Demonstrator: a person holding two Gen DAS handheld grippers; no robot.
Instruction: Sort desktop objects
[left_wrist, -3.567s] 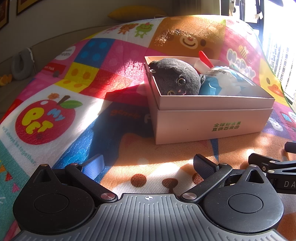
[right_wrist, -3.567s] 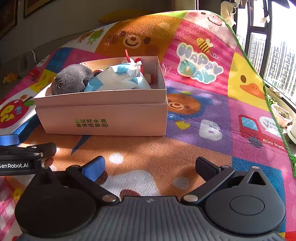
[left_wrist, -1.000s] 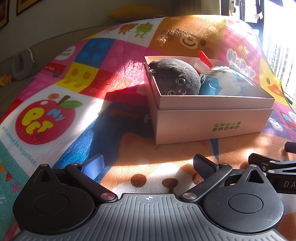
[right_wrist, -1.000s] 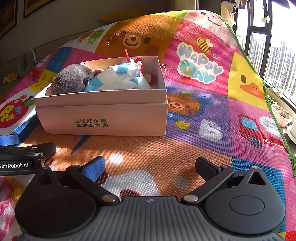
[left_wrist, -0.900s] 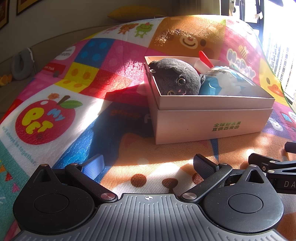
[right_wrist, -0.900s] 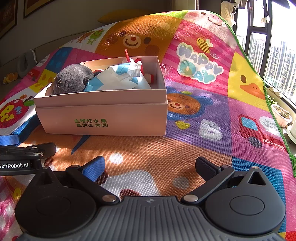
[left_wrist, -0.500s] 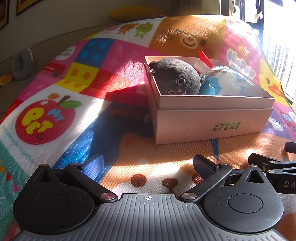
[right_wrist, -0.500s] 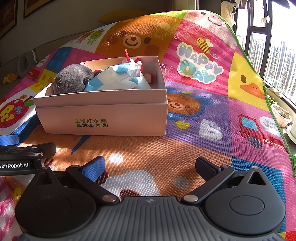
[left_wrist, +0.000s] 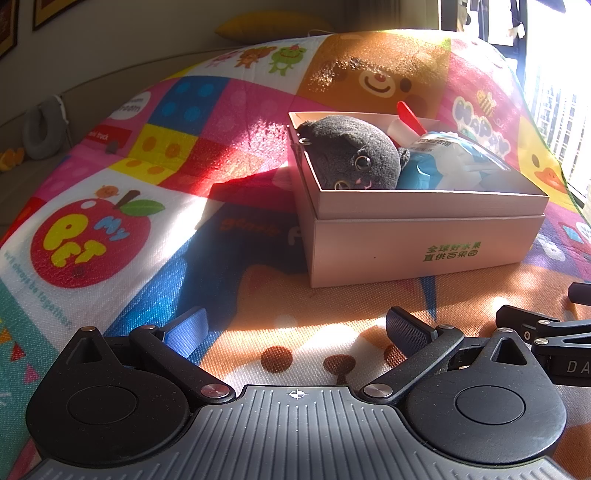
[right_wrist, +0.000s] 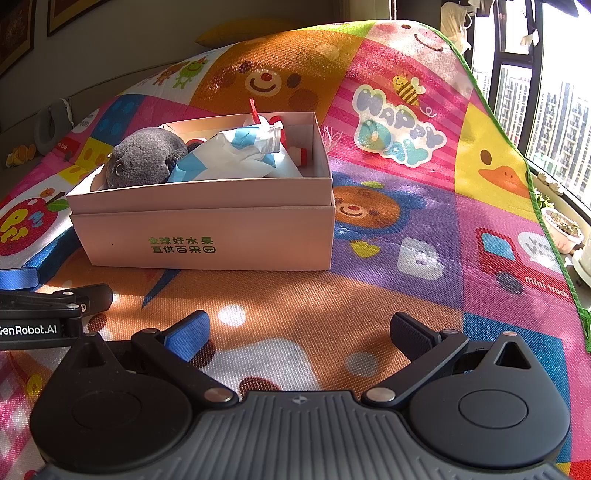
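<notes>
Sorting looks finished: plush (left_wrist: 351, 155) and pouch (right_wrist: 240, 155) sit in the box (right_wrist: 207, 236), mid-frame. We hold the left hand-held gripper (left_wrist: 295, 330) and the right hand-held gripper (right_wrist: 299, 332) wide, empty; nothing loose to fetch.

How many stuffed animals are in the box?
1. A dark plush toy sits at one end of the box, beside a blue-and-white packet. Others may be hidden under the packet.
</notes>
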